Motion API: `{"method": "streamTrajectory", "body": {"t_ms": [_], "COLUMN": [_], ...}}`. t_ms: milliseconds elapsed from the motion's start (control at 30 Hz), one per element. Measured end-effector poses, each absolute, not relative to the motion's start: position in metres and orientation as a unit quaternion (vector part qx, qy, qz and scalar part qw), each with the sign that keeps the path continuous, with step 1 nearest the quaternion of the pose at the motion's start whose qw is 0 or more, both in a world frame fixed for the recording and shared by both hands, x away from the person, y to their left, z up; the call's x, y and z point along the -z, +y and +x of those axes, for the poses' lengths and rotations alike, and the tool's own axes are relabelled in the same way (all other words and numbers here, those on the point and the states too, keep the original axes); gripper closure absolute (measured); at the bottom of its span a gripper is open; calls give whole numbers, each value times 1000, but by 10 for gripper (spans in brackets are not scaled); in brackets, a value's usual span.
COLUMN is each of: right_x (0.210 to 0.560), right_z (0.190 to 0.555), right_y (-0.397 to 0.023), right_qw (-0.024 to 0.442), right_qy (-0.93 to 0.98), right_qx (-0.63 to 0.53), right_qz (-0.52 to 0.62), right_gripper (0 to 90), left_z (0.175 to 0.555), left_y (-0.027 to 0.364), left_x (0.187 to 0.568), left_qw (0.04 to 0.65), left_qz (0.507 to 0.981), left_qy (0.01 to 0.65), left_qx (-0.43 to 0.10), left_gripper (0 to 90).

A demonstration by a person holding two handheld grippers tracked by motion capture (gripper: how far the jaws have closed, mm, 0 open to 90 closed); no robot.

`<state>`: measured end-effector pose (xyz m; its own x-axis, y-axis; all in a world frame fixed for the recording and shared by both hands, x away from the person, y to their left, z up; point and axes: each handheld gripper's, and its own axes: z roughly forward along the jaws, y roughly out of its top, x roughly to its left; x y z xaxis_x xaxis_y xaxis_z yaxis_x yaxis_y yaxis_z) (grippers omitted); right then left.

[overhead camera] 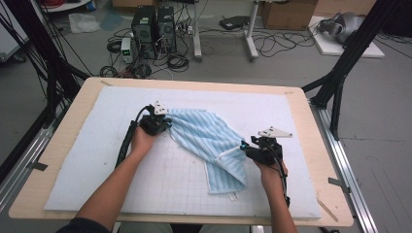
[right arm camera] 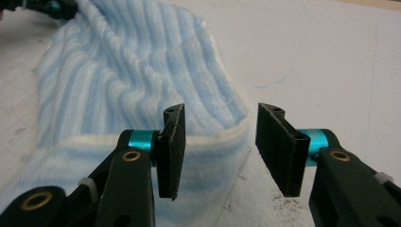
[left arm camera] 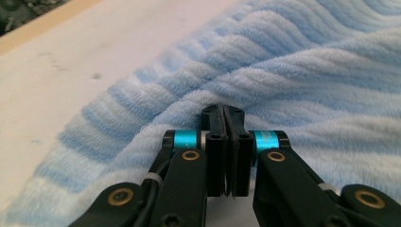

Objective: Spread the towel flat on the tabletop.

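A light blue striped towel (overhead camera: 209,141) lies rumpled on the white gridded mat (overhead camera: 145,189). My left gripper (overhead camera: 163,124) is at the towel's upper left end. In the left gripper view its jaws stand pressed together (left arm camera: 222,113), with the tips pinching a raised fold of the towel (left arm camera: 283,71). My right gripper (overhead camera: 243,148) is at the towel's right edge, near the white hem. Its jaws stand apart (right arm camera: 220,142) and level with the mat. The hemmed corner of the towel (right arm camera: 127,71) lies in front of them, untouched by the pads. The left gripper (right arm camera: 52,7) also shows far off at the towel's other end.
The mat rests on a wooden board (overhead camera: 63,141) with a bare rim all round. Black frame posts (overhead camera: 340,73) stand at both sides of the table. Computer towers (overhead camera: 153,24) and cables lie on the floor beyond the far edge.
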<state>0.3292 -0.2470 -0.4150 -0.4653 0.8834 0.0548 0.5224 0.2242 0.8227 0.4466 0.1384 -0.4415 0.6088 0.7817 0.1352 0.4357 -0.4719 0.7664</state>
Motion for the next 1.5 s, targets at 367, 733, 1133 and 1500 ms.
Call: {"method": "streamTrajectory", "body": {"t_ms": [367, 733, 1133, 1500], "right_x": [411, 409, 427, 414], "right_z": [324, 320, 322, 309], "right_y": [-225, -194, -156, -219], "right_qw": [198, 139, 159, 207], "right_qy": [761, 794, 851, 803], "right_qx": [-443, -464, -351, -356], "right_qz": [431, 368, 357, 432], "right_gripper": [506, 442, 822, 835], "left_z": [459, 437, 418, 399], "left_y": [165, 190, 194, 183], "left_x": [438, 436, 435, 436], "left_qw": [410, 435, 441, 449], "left_qz": [770, 751, 759, 772], "left_qy": [436, 443, 430, 399], "left_qx": [-222, -222, -214, -210], "left_gripper": [563, 410, 410, 420]}}
